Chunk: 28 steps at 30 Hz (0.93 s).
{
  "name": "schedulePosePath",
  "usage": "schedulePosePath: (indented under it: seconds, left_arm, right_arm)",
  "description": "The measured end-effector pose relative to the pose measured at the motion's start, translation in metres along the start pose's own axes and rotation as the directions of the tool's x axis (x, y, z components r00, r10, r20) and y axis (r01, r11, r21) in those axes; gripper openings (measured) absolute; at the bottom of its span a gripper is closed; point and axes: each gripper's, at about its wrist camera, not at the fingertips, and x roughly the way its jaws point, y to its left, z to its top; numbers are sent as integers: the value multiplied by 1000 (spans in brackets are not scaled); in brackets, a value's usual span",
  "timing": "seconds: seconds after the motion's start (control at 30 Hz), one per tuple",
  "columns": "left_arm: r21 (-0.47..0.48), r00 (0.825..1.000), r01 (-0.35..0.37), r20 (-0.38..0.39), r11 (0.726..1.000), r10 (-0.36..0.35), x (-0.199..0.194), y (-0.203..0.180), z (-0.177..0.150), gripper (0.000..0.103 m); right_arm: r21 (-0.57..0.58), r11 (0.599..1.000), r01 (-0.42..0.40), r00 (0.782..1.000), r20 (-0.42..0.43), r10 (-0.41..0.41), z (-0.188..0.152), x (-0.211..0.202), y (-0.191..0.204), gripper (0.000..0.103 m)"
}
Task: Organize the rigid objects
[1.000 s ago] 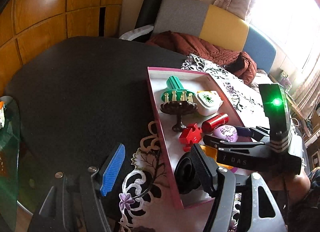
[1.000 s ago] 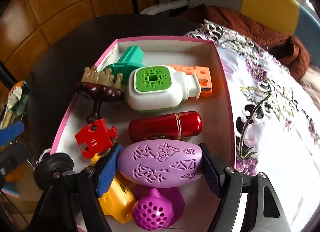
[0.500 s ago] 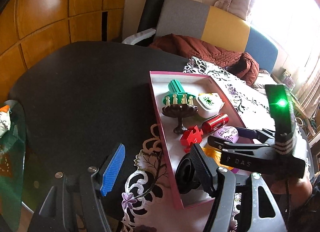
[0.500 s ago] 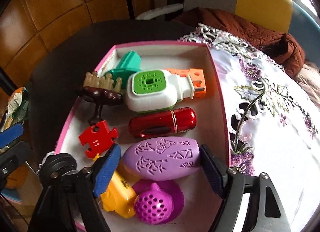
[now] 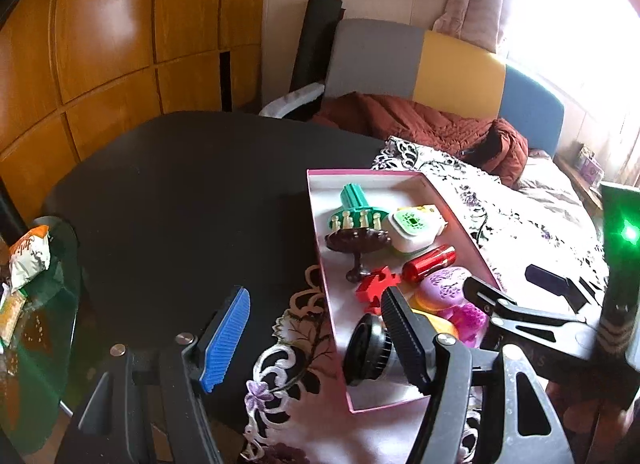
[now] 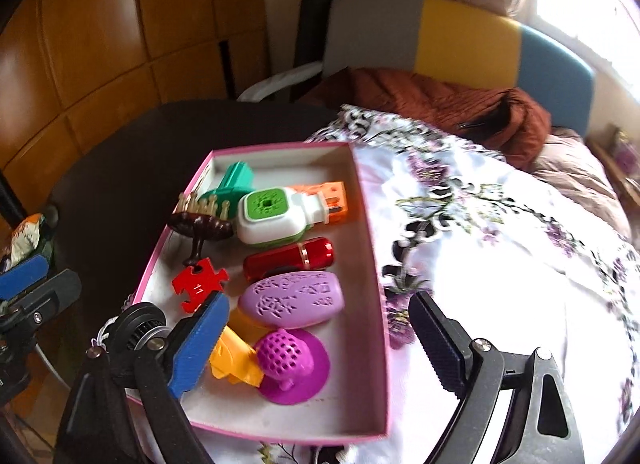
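Note:
A pink-rimmed shallow box [image 6: 370,232] [image 5: 316,232] lies on a floral cloth and holds several objects. A lilac oval piece [image 6: 292,298] lies in it below a red tube [image 6: 290,258]. Around them are a white and green plug-in device [image 6: 272,216], a red puzzle piece [image 6: 198,284], a magenta piece [image 6: 290,360], a yellow piece [image 6: 234,356], a brown comb-like stand [image 6: 202,224] and a green piece [image 6: 234,182]. My right gripper [image 6: 316,344] is open and empty, raised above the box's near end. My left gripper [image 5: 316,336] is open and empty over the box's left rim.
The box rests on a white floral cloth [image 6: 500,248] covering part of a black round table [image 5: 180,204]. A sofa with a rust-brown blanket [image 6: 440,104] stands behind. A glass side table with snack packets [image 5: 28,256] is at the left. Wooden panels line the wall.
My right gripper has opened, let go of the lilac oval piece in the box, and pulled back and up. My left gripper has also drawn back a little.

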Motion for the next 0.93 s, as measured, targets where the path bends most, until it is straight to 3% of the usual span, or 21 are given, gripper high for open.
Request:
schedulePosePath:
  seconds: [0.33, 0.57, 0.73, 0.93]
  left_arm:
    - [20, 994, -101, 50, 995, 100, -12, -17, -6, 73]
    - [9, 995, -85, 50, 996, 84, -15, -13, -9, 73]
    - [24, 991, -95, 94, 995, 92, -19, -14, -10, 61]
    - [20, 993, -83, 87, 996, 81, -19, -12, -8, 61]
  right_arm:
    - [45, 999, 27, 999, 35, -28, -15, -22, -9, 92]
    - [33, 999, 27, 999, 47, -28, -18, -27, -5, 92]
    - [25, 999, 25, 999, 41, -26, -17, -26, -1, 92]
    - [24, 999, 29, 999, 42, -30, -16, -25, 1, 92]
